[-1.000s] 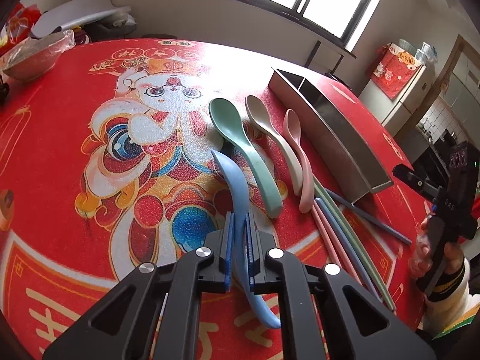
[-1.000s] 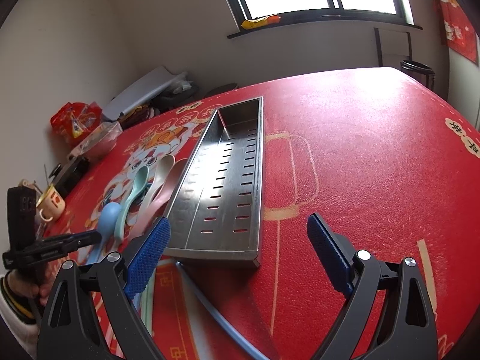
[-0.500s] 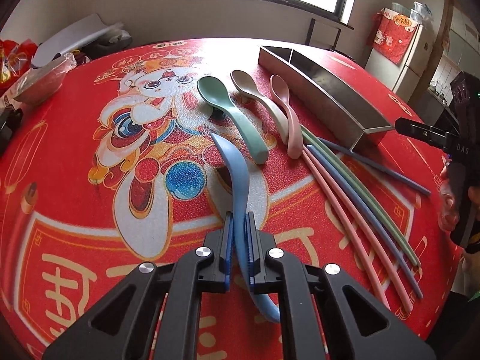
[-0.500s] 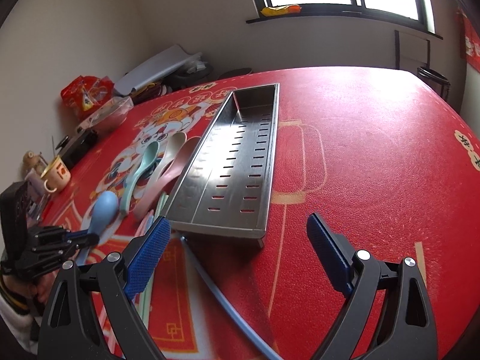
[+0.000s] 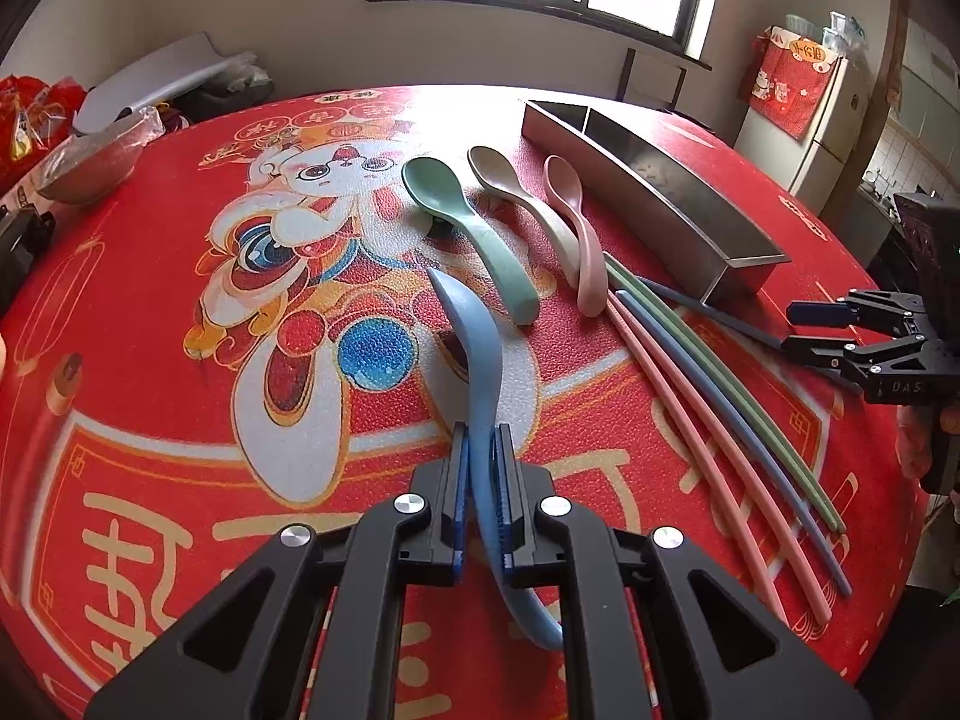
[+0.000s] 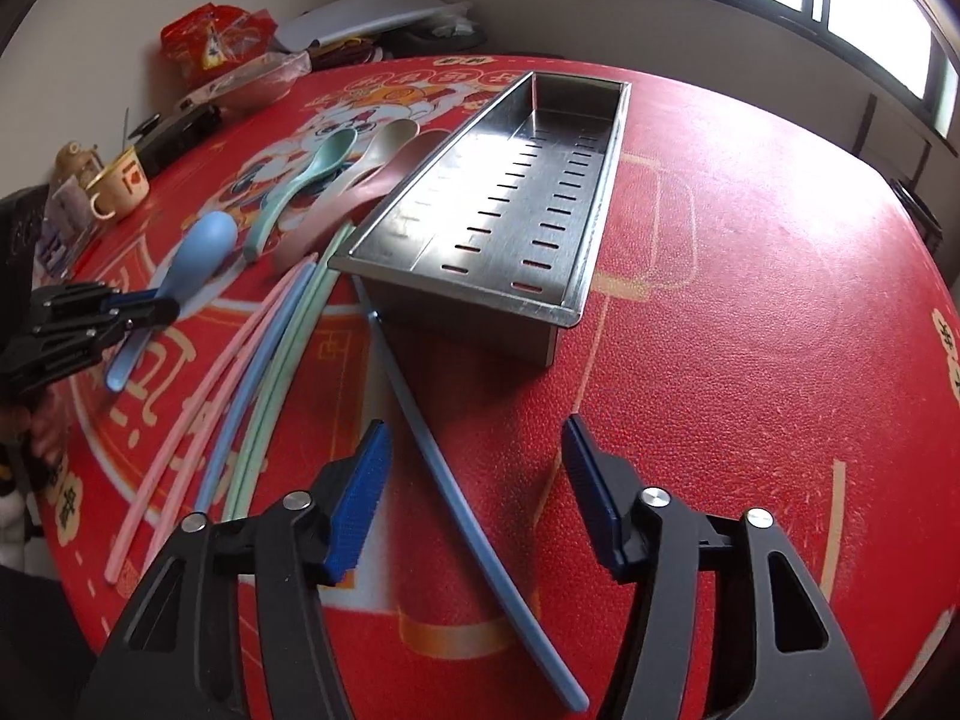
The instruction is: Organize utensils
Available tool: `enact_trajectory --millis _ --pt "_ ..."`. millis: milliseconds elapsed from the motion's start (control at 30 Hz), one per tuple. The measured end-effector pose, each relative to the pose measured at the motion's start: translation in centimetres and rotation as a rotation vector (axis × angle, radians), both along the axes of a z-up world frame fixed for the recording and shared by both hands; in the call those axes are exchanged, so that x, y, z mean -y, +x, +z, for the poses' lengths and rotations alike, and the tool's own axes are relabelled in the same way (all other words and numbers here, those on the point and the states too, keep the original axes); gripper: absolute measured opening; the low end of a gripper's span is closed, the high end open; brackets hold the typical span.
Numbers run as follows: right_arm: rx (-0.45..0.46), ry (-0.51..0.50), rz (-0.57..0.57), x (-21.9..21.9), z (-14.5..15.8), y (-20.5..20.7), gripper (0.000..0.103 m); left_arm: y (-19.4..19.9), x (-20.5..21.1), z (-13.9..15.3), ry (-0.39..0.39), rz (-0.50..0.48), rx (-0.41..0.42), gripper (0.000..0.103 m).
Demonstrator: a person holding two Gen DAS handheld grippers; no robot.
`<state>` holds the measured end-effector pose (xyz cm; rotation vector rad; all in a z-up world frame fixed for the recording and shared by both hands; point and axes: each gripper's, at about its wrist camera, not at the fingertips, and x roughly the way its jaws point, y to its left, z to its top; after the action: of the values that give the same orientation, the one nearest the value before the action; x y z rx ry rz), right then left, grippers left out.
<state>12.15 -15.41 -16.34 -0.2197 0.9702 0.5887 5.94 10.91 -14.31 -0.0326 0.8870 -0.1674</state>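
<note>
My left gripper point(image 5: 482, 468) is shut on the handle of a blue spoon point(image 5: 474, 348) and holds it above the red table; it also shows in the right wrist view point(image 6: 153, 315). Green point(image 5: 462, 222), beige point(image 5: 510, 186) and pink point(image 5: 579, 240) spoons lie side by side on the table. Several chopsticks point(image 5: 708, 396) lie beside them. A steel slotted tray point(image 6: 510, 198) stands empty. My right gripper point(image 6: 477, 480) is open, over a lone blue chopstick point(image 6: 444, 480) in front of the tray.
A red printed tablecloth point(image 5: 180, 276) covers the round table. A bowl in plastic wrap point(image 5: 90, 156) and snack bags point(image 6: 210, 42) sit at the far left edge. A cup point(image 6: 123, 183) and a black device point(image 6: 180, 132) stand near the left rim.
My left gripper has drawn back and risen with the blue spoon. My right gripper has tilted down and moved over the lone blue chopstick.
</note>
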Motion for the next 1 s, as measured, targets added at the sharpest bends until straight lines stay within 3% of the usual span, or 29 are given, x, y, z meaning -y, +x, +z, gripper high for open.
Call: enact_trajectory --millis 233,333,733,1000 --pt "-0.011 -0.044 0.040 -0.1 0.2 -1.2 0.018 0.0 -0.1 0.0 -0.008 0.000 0.000 0.009" --pt "-0.011 -0.053 0.067 -1.2 0.3 -1.6 0.011 0.0 -0.4 -0.1 -0.037 0.000 -0.003 0.009" --pt "0.012 -0.146 0.102 -3.6 0.4 -1.9 0.012 -0.1 -0.1 -0.1 -0.019 0.000 0.000 0.009" --pt "0.016 -0.137 0.121 -2.5 0.3 -2.7 0.010 -0.1 -0.2 -0.1 -0.029 0.000 -0.001 0.009"
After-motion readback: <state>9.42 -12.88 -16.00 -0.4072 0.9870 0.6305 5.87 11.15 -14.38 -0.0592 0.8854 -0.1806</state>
